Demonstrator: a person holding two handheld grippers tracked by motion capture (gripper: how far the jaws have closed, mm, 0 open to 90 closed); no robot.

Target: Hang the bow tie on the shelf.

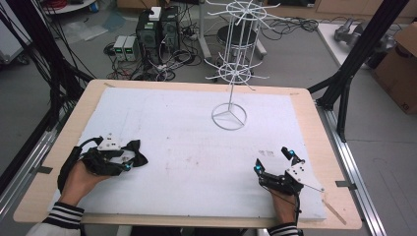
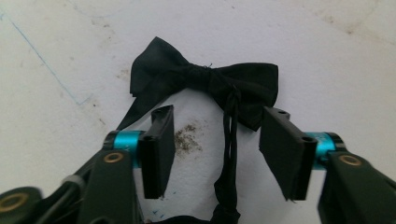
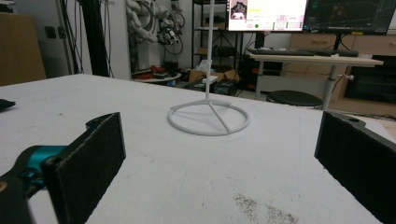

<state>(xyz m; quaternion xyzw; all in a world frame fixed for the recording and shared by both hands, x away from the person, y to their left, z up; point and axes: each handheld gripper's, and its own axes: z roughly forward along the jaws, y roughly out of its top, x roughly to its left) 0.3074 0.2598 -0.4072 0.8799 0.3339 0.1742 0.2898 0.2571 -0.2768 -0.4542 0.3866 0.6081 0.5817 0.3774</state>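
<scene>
Bow tie (image 2: 205,81), black, flat on white foam sheet (image 1: 196,147) at near-left, strap trailing between jaws | left gripper (image 2: 217,149) spread, jaws flanking strap, just short of bow | right gripper (image 1: 275,164) spread, empty, near-right, well apart | white wire rack (image 1: 229,69) upright at far centre, ring base (image 3: 208,118) on sheet | wooden table (image 1: 314,128) beneath.

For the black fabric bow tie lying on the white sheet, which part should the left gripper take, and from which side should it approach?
Probably the narrow centre knot of the black fabric bow tie, approached from above. The tie lies flat on the white foam sheet, and the knot is its thickest, firmest part, while the wings are thin and limp. The left gripper is open just short of it, straddling the dangling black strap.
</scene>
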